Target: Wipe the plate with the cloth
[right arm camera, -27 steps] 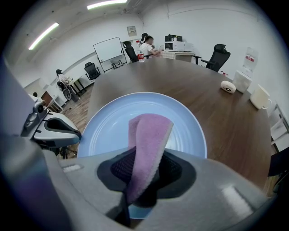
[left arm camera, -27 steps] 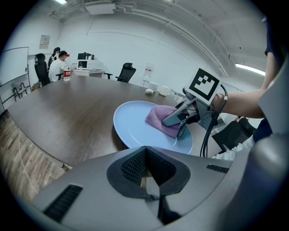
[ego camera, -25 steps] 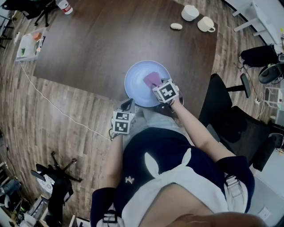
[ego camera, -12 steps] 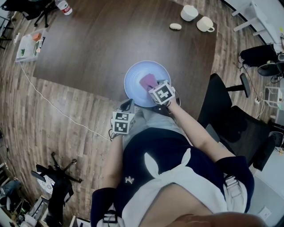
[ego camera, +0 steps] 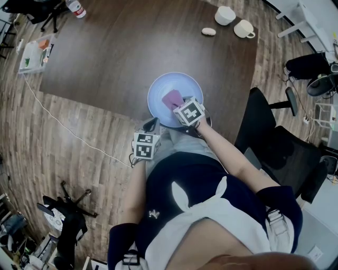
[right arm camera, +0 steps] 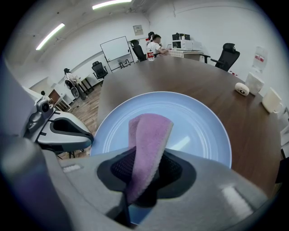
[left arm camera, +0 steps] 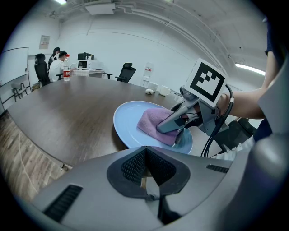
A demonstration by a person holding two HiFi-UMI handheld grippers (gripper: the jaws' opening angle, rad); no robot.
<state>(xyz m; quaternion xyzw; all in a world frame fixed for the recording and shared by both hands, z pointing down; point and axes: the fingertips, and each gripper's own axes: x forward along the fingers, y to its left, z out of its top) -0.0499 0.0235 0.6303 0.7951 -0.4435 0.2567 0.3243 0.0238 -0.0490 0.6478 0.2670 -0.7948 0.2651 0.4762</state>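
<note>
1. Dark wood-grain table (ego camera: 116, 58) with rounded corners, matte, standing on a pale plank floor (ego camera: 63, 158). A thin white cable (ego camera: 63, 125) trails across the planks at your left.
2. Far end of the table: two white cups (ego camera: 226, 15), glazed, with a pale oval lump (ego camera: 209, 31) just beside them. All of these are well apart from the work.
3. A black padded chair (ego camera: 272, 140) sits at your right, close to the table's edge.
4. The plate (ego camera: 158, 84) is round, pale blue and glossy, with faint raised rings inside its rim. It lies flat at the table's near edge, right in front of you.
5. The cloth (right arm camera: 151, 131) is pinkish-purple with a nubby terry pile, folded into a thick strip. Its free end lies on the plate's flat middle.
6. Your right gripper (right arm camera: 143, 178) points steeply down over the near side of the plate. Its jaws are clamped on the cloth's near end, and the fold stands up between the ribbed black pads.
7. Your left gripper (left arm camera: 146, 173) hangs off the table's near edge, beside the plate and not touching it. Its jaws are closed pad to pad, with nothing between them.
8. Both grippers have smooth grey shells, and each carries its cube of square black-and-white markers.
</note>
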